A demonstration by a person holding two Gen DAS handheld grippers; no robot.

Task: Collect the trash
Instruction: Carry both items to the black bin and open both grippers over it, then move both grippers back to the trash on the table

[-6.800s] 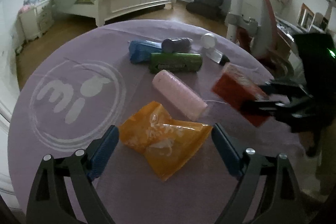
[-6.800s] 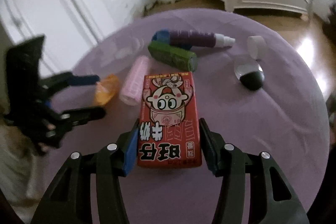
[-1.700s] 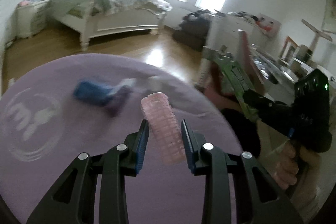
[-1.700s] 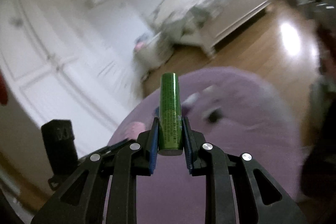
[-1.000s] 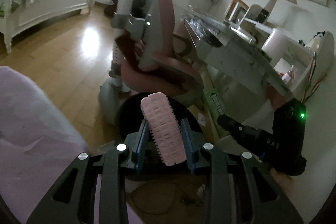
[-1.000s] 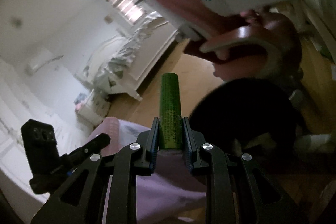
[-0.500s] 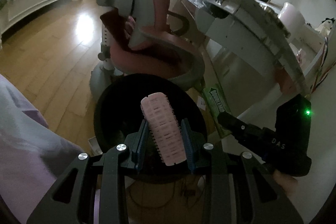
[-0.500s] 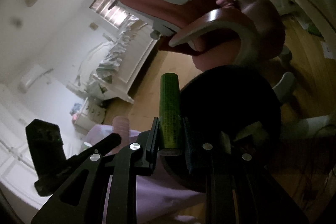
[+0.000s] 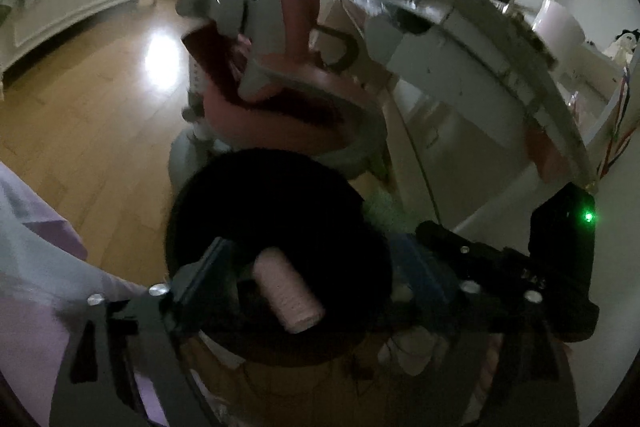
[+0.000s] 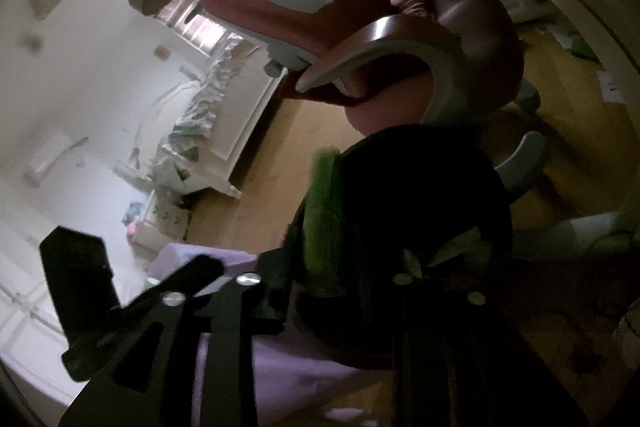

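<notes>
Left claw (image 9: 316, 267) is spreading wide at the lower centre of its frame, and the pink roll (image 9: 288, 297) hangs loose between the fingers, long axis tipped into the black bin (image 9: 280, 195) just beyond. Right claw (image 10: 324, 279) is also opening around the upright green pack (image 10: 322, 215), poised over the same bin (image 10: 420, 187), with the pink chair (image 9: 288, 27) farther off.

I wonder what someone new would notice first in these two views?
Probably the black bin on the floor filling both views, with a pink roll dropping into it from the opening left tongs. Next, the green pack slipping from the opening right tongs, and the pink chair behind.
</notes>
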